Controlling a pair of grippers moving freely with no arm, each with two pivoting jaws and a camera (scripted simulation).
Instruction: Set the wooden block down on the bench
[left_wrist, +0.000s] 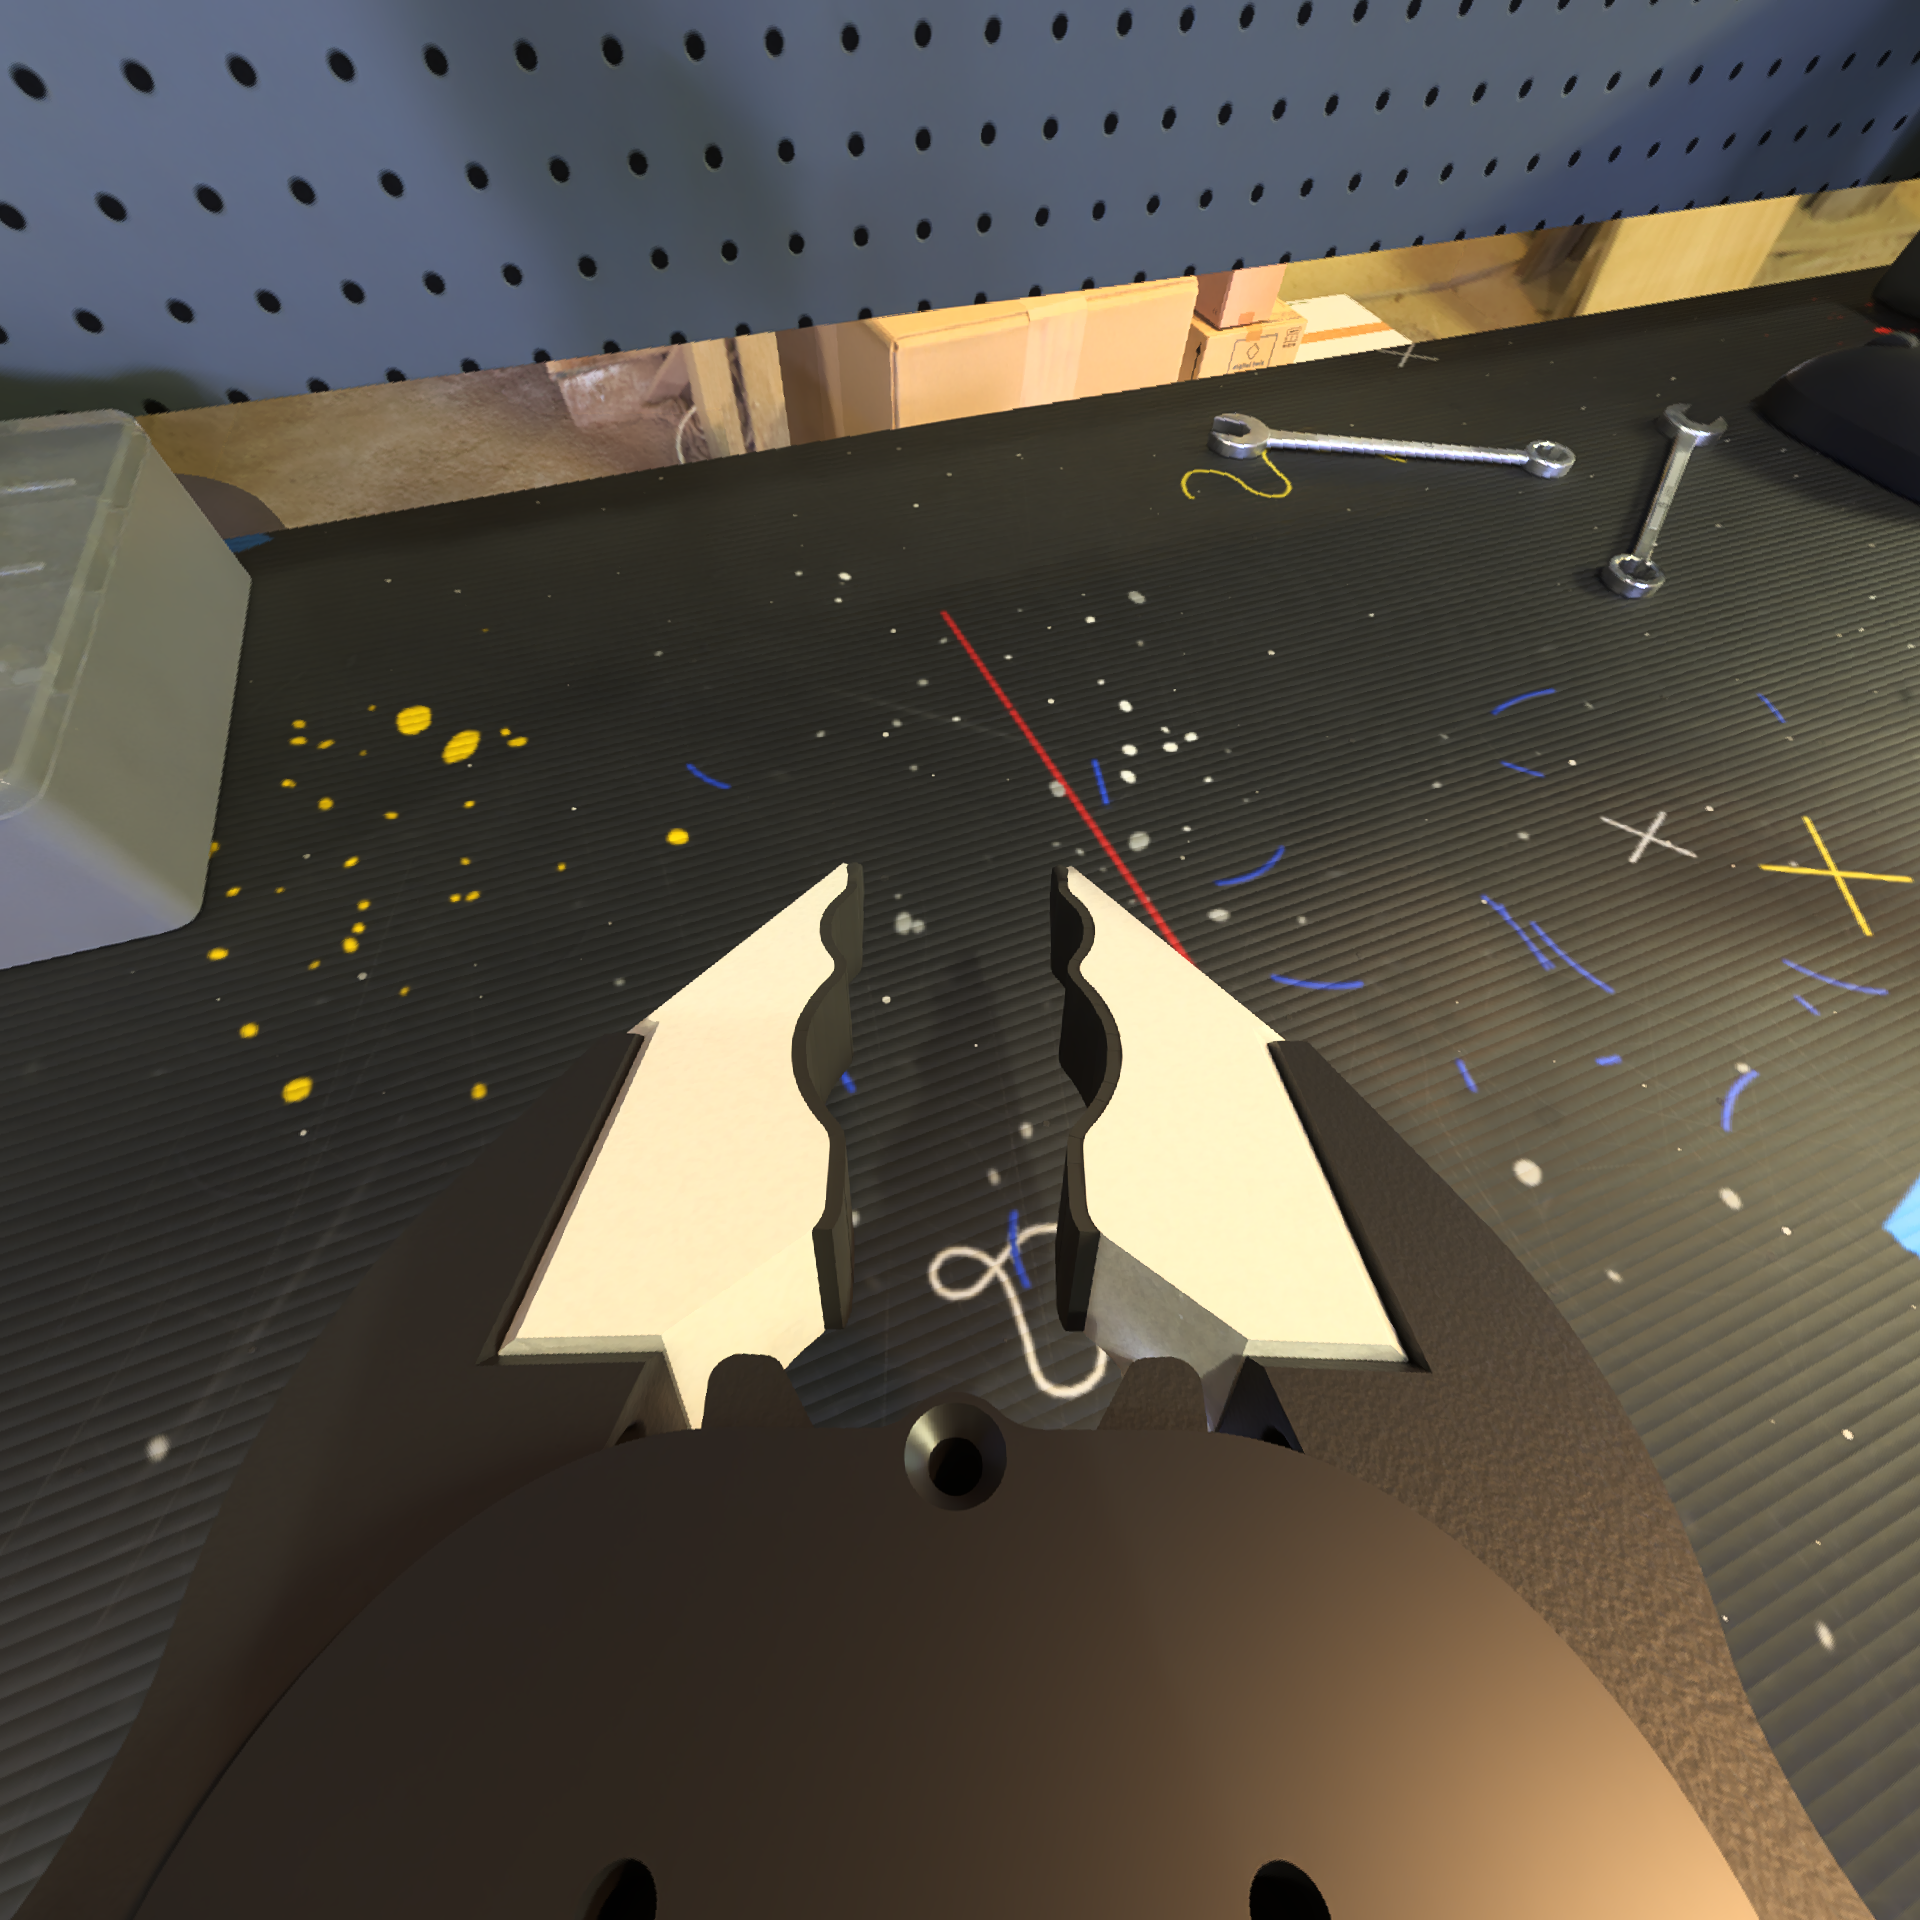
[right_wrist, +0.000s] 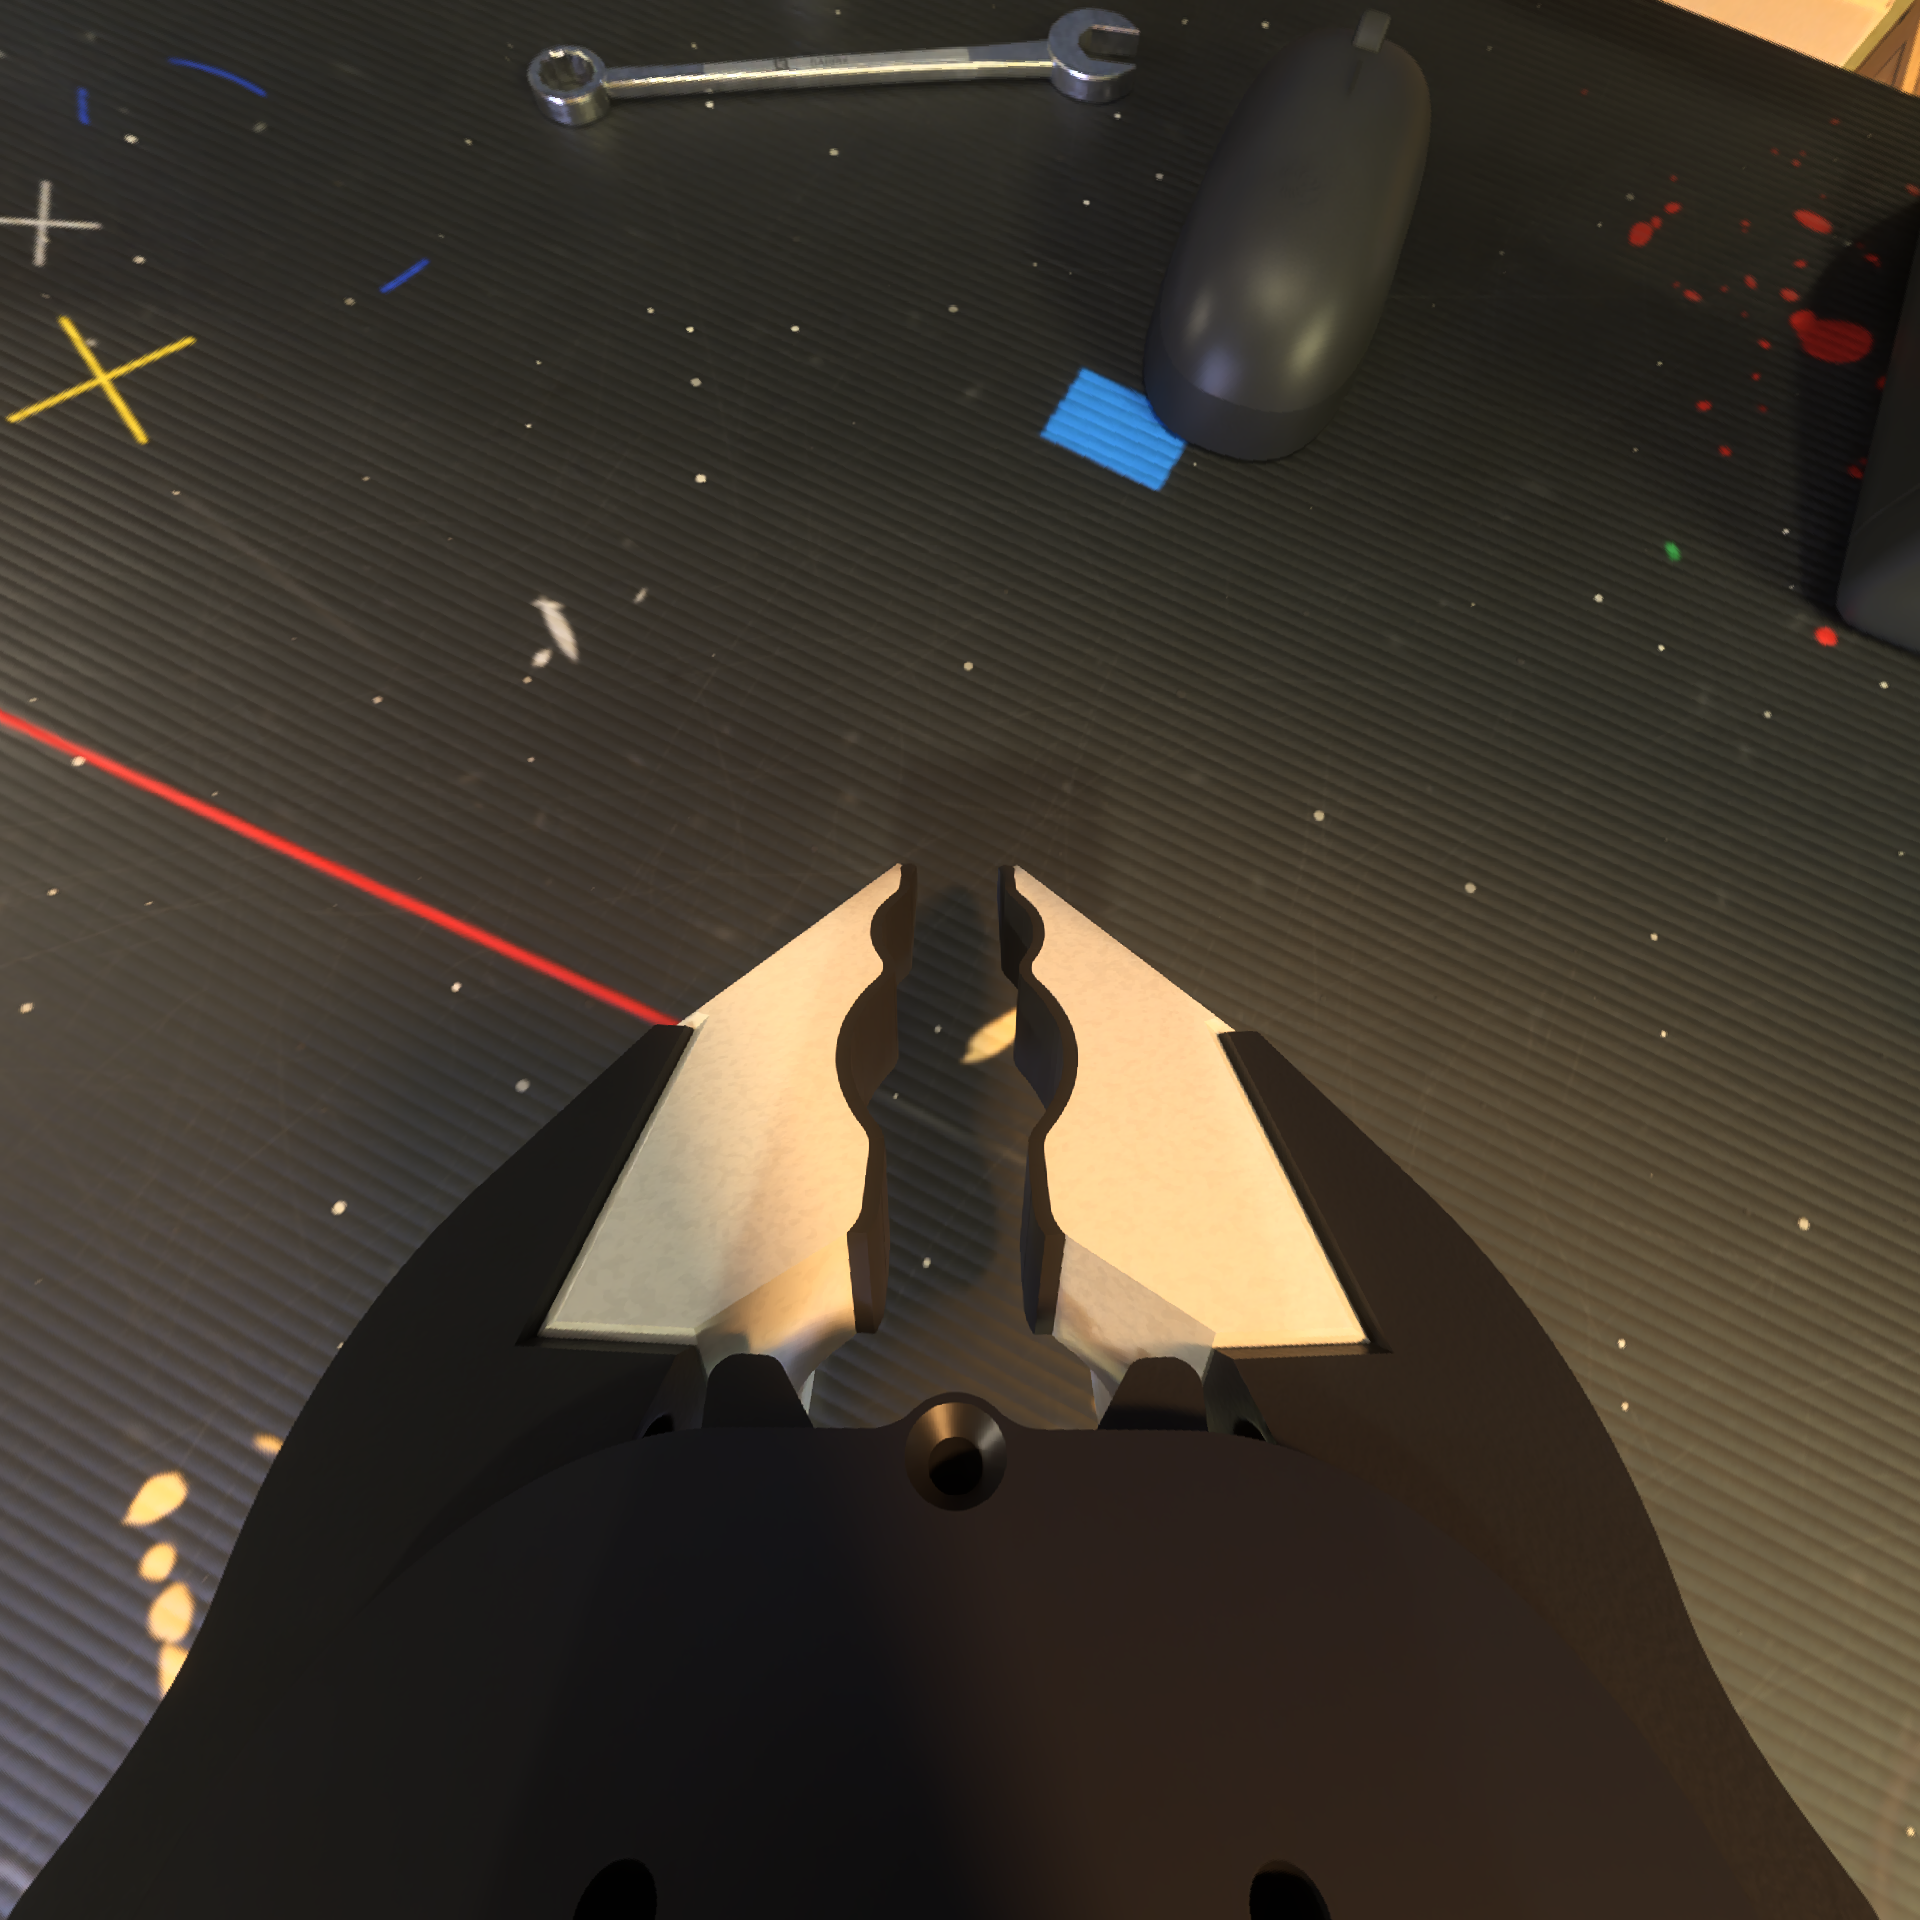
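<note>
Black ribbed bench (left_wrist: 623, 644), left gripper (left_wrist: 956, 883) angled down, fingers moderately apart, empty, right gripper (right_wrist: 956, 883) likewise, narrower gap

Left wrist view: above the bench (left_wrist: 727, 644), angled toward its rear edge and pegboard (left_wrist: 935, 156). Right wrist view: nearer, steeper, toward the right side. Shared: wrench (left_wrist: 1652, 504) (right_wrist: 821, 68), yellow cross (left_wrist: 1837, 876) (right_wrist: 101, 380).

left tool (left_wrist: 956, 883) parted, empty | right tool (right_wrist: 956, 881) narrowly parted, empty
</note>
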